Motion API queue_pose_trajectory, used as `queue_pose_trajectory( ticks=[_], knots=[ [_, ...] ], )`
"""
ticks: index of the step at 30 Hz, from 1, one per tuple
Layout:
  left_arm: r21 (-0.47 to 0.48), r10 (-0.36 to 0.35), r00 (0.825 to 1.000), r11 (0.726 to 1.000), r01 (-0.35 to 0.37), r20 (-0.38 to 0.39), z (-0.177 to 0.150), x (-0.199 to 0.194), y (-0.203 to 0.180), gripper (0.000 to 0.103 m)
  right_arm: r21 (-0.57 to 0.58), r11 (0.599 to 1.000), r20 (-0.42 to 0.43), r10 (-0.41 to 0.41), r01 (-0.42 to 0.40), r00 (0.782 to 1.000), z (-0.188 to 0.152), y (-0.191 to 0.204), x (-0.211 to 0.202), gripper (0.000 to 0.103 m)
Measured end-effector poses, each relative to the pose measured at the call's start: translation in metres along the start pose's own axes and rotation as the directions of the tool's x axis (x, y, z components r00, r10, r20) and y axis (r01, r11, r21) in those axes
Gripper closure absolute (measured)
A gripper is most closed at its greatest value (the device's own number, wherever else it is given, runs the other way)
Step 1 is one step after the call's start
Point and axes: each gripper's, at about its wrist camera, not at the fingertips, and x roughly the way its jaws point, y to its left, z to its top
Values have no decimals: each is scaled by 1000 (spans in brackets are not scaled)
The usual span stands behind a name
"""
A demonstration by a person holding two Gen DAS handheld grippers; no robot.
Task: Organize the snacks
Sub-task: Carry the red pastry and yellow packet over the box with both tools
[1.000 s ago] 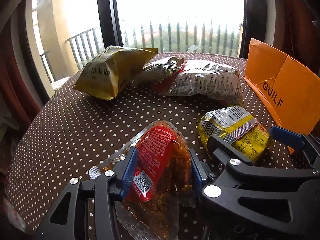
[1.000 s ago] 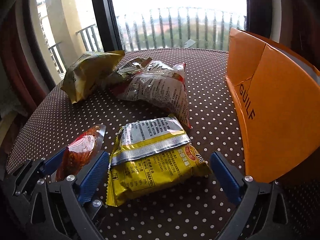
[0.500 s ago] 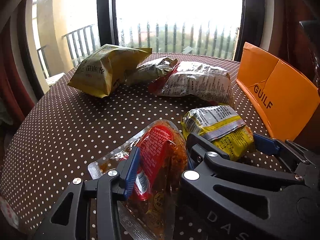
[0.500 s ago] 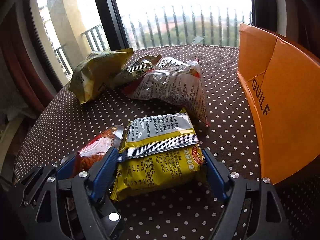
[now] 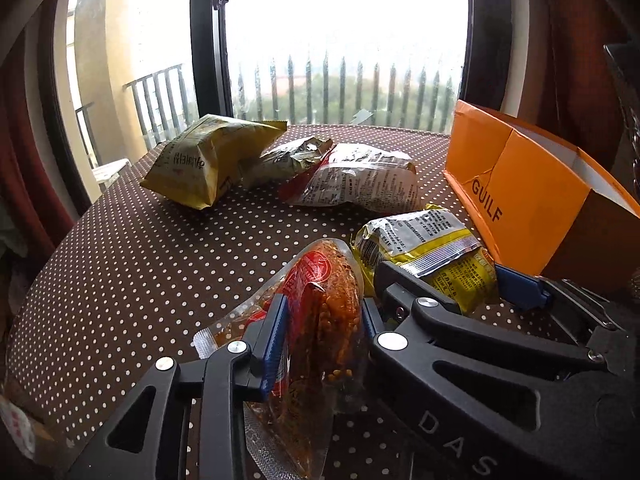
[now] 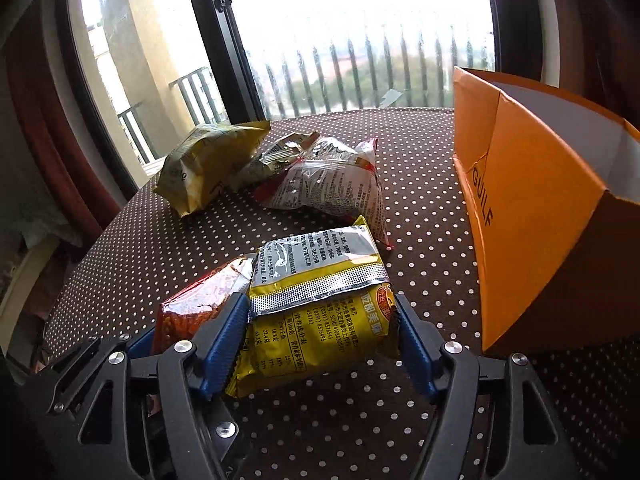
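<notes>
While the red pack point(image 5: 320, 320) sits clamped in the left gripper point(image 5: 320, 320), the yellow pack point(image 6: 320, 312) is clamped in the right gripper point(image 6: 320, 332), both packs side by side over the dotted table point(image 5: 140, 260). Orange box point(image 6: 540, 220) just to the right; 3 more bags point(image 5: 280, 168) at the far edge by the window.

The left gripper point(image 5: 322, 334) is clamped on the red packet point(image 5: 324, 300); just right of it, the right gripper point(image 6: 320, 334) pinches the yellow packet point(image 6: 320, 304).
</notes>
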Motion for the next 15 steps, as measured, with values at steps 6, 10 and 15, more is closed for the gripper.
queue_pose_trajectory(
  ticks=[6,10,15],
  knots=[
    [-10,8,999,1000,-8,33,8,-23,-4,67,-2,1000,39,9,-9,999,7,3,-19,29],
    [-17,17,997,1000,-15,71,20,-41,-6,68,-14,1000,71,18,-17,997,18,6,-35,29],
    [-16,16,994,1000,-15,111,39,-59,-10,68,-20,1000,110,20,-18,994,36,6,-53,29]
  ],
)
